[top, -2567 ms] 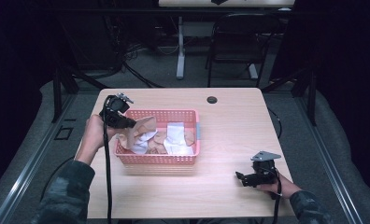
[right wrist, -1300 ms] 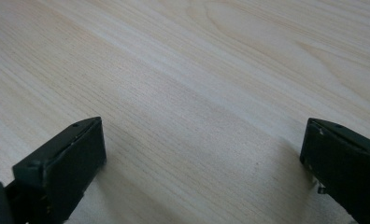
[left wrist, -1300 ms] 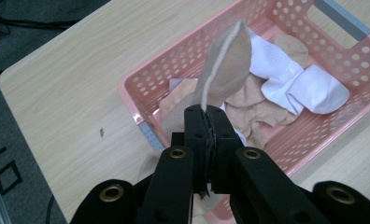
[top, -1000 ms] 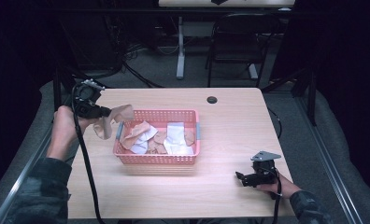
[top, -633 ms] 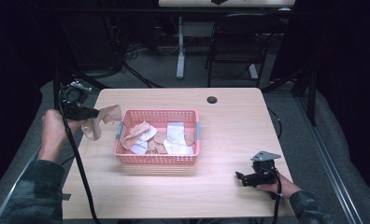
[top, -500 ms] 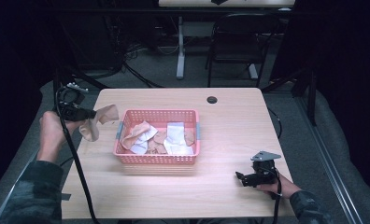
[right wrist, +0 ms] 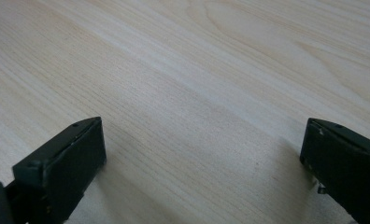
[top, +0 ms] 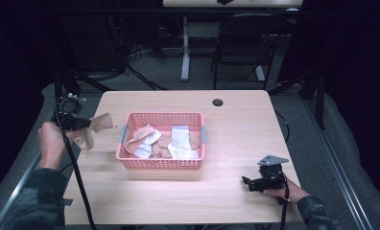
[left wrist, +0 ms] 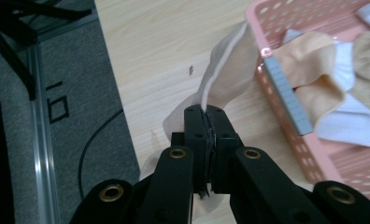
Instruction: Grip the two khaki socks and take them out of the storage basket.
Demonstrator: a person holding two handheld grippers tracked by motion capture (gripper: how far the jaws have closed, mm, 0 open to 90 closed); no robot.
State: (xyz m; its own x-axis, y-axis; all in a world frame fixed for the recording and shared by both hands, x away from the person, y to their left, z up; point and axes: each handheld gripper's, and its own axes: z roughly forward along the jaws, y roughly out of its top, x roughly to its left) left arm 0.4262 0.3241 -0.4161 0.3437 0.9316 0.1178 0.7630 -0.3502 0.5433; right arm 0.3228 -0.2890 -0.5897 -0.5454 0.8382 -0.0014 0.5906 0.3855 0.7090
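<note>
A pink mesh basket (top: 161, 164) stands mid-table with several beige and white socks (top: 181, 141) heaped in it. My left gripper (top: 85, 123) is shut on a beige sock (top: 93, 128), held above the table's left edge, clear of the basket. In the left gripper view the same beige sock (left wrist: 230, 77) rises from between the closed jaws of the left gripper (left wrist: 206, 121), with the basket (left wrist: 286, 100) to the right. My right gripper (top: 247, 182) rests low over the table's front right, open, and the right gripper (right wrist: 202, 154) shows bare wood between its jaws.
A small dark round hole (top: 218, 102) sits near the table's far edge. The table (top: 236, 120) is light wood. Dark chairs and cables lie on the floor beyond, and a metal rail (top: 25, 172) runs along the left.
My left gripper has lifted a beige sock out of the basket and carried it leftward past the table's left edge. The right gripper has stayed still.
</note>
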